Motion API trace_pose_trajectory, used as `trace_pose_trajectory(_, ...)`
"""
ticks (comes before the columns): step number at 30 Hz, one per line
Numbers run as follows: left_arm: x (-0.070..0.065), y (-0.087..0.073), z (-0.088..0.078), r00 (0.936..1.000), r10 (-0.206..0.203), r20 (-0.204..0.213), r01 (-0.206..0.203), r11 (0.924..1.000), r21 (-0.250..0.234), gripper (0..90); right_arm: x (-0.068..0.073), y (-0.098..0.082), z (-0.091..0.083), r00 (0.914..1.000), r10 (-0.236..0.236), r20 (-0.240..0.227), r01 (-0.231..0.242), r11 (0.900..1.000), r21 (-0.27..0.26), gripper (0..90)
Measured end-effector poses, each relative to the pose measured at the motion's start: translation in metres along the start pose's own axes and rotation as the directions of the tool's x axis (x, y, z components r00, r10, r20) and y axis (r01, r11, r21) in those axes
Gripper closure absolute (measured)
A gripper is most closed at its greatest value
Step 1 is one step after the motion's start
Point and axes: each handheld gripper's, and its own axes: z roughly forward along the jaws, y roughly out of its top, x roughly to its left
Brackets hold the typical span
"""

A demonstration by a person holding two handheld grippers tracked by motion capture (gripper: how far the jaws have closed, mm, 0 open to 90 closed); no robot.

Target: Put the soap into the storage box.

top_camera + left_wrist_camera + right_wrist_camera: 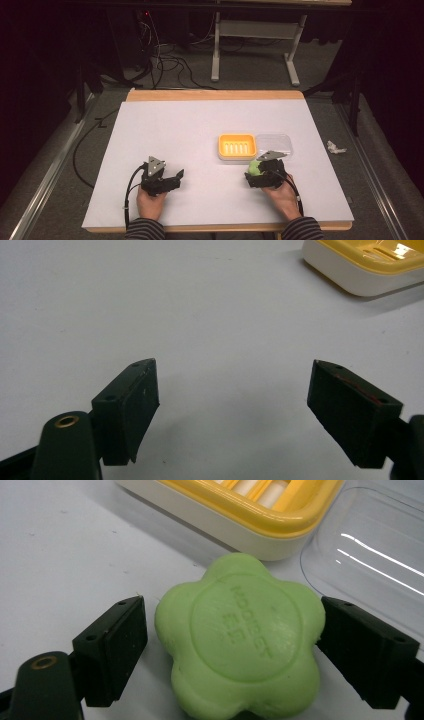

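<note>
the right gripper [232, 645] stands open around the soap [240, 640]: one pad [117, 645] sits clear of the soap's side with a gap showing, the other is at or just against the far lobe, so there is no squeeze on it. the soap lies flat on the table [165, 130], just in front of the yellow dish [240, 510], with the clear lid [370, 545] beside it.

it looks like a stiff, fairly light bar, flower-shaped with rounded lobes and a waxy face, likely slippery. the pads would hold best in two opposite notches between lobes, low on its side wall, not on the lobe tips.

the left gripper [232, 405] is open and empty over bare table.
</note>
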Motion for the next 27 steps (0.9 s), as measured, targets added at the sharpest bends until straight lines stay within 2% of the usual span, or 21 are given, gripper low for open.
trace_pose_trajectory(2, 0.0001, -0.0001, -0.0003, 1.0000, 0.004, 0.001, -0.004, 1.0000, 0.001, 21.1, 0.0006, 0.0014, 0.0020, 0.9999, -0.012, 0.000, 0.012, 1.000, 0.007, 15.0)
trace_pose_trajectory(12, 0.0000, 0.0001, -0.0005, 1.0000, 0.001, 0.003, -0.001, 1.0000, 0.000, 21.0, -0.0012, 0.0031, 0.0049, 0.9998, 0.006, -0.018, -0.006, 1.000, 0.018, 19.2)
trace_pose_trajectory(13, 0.0000, 0.0001, -0.0004, 1.0000, 0.000, 0.003, 0.000, 1.0000, 0.000, 21.0, -0.0019, 0.0028, 0.0042, 0.9999, 0.009, -0.013, -0.009, 1.000, 0.013, 23.3)
trace_pose_trajectory(15, 0.0001, 0.0002, -0.0004, 1.0000, -0.001, 0.003, 0.001, 1.0000, 0.001, 21.0, -0.0037, 0.0024, 0.0034, 0.9998, 0.014, -0.017, -0.014, 1.000, 0.009, 24.3)
trace_pose_trajectory(27, 0.0002, 0.0003, -0.0001, 1.0000, -0.005, 0.003, 0.005, 1.0000, 0.002, 21.0, -0.0031, -0.0021, -0.0028, 0.9996, -0.024, -0.013, 0.024, 0.999, -0.034, 24.8)
